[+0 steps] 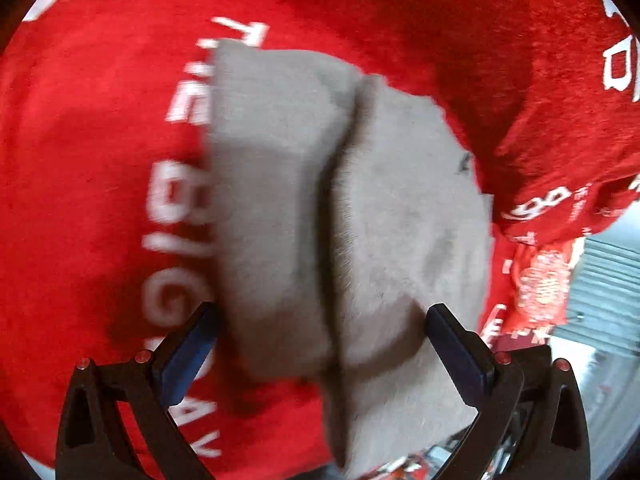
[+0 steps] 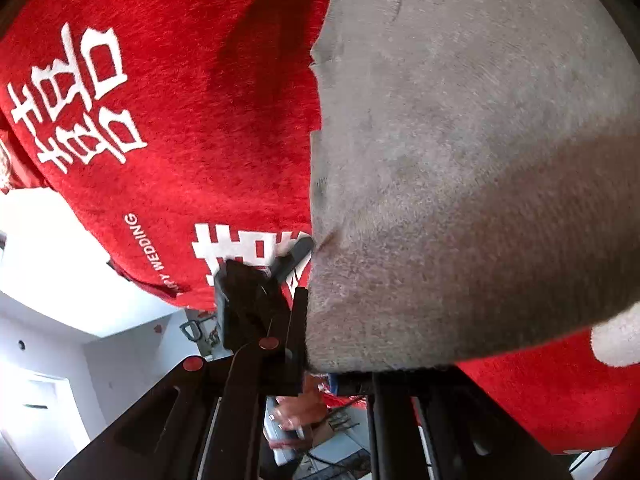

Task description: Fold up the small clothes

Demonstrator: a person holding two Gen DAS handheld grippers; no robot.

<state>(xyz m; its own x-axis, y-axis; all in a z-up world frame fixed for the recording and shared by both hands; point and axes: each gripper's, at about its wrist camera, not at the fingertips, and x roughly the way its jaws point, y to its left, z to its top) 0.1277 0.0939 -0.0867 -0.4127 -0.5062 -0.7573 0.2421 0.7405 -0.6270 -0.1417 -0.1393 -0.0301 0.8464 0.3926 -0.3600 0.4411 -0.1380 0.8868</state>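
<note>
Behind grey cloth (image 2: pixel 460 160), right tongs (image 2: pixel 304 276) half-hidden

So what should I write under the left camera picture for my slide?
Open left hand-held gripper straddling a folded grey cloth on a red printed blanket.

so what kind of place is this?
Probably a home, hedged: a grey garment lies on a red cloth with white wedding lettering, with white walls and a doorway behind.
</note>
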